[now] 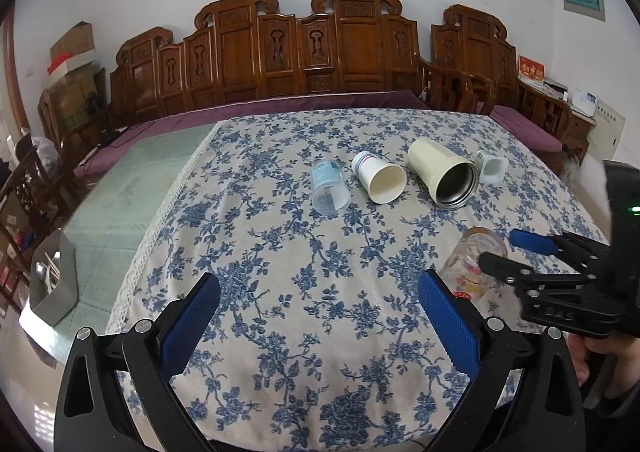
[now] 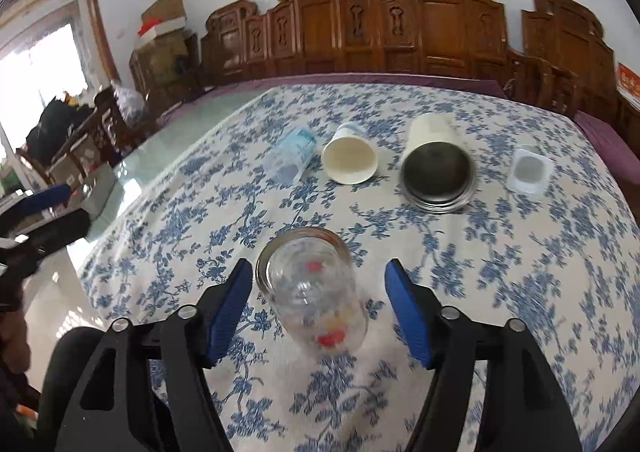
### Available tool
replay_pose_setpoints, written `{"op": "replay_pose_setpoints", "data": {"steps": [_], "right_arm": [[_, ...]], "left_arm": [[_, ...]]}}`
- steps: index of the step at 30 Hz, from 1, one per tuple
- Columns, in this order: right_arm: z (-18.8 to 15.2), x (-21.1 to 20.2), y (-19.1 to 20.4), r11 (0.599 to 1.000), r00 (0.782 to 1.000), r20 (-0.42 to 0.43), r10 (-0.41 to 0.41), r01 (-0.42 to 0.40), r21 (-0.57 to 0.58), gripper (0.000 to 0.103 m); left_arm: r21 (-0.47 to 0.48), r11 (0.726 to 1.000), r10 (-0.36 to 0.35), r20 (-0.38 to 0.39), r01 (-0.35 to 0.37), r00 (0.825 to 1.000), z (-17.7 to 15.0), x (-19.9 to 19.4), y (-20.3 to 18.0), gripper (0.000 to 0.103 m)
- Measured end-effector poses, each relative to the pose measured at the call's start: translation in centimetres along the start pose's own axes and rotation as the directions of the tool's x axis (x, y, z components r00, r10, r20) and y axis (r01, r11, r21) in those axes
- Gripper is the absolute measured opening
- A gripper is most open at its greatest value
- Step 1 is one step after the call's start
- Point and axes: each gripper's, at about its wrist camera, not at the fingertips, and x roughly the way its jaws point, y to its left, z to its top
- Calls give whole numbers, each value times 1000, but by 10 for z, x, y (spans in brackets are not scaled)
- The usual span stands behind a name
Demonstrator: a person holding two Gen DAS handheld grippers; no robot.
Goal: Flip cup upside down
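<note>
A clear glass cup (image 2: 316, 296) with red and yellow print lies on its side on the floral tablecloth (image 2: 520, 252), mouth pointing away. My right gripper (image 2: 320, 304) is open, its blue pads on either side of the cup without touching it. The cup also shows in the left wrist view (image 1: 472, 264), with the right gripper (image 1: 516, 248) around it. My left gripper (image 1: 320, 316) is open and empty above the cloth, left of the cup.
Several cups lie on their sides further back: a clear plastic one (image 1: 330, 188), a paper cup (image 1: 380, 177), a cream steel-lined tumbler (image 1: 444, 172) and a small white cup (image 1: 493, 168). A grey box (image 1: 54, 284) sits at the left table edge. Carved wooden benches stand behind.
</note>
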Motion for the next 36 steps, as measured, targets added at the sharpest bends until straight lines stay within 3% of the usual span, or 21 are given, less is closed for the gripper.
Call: {"op": "replay_pose_setpoints", "data": {"steps": [10,17,22,29,36], "right_arm": [[-20,-72,-8,994,993,70,-93,88,63,100],[-31,-140,1,986,969,183,-163,152,71,100],[-36,-183,11,986,950,264,-166,152,71,100],[-41,-212,25,984,934,311,-176,169,49,100],[-44,-222,29,982,927,324,-187,179,54,100]], "left_arm": [[-13,1000,-28,2,28,1000,-11,-20,-23,95],[-44,999,-21,104,26,994,-14,-72,-32,95],[-56,998,-20,168,29,986,-16,-112,-36,95],[-53,998,-12,233,25,972,-20,-151,-39,95],[-65,997,-16,248,33,969,-22,-162,-37,95]]}}
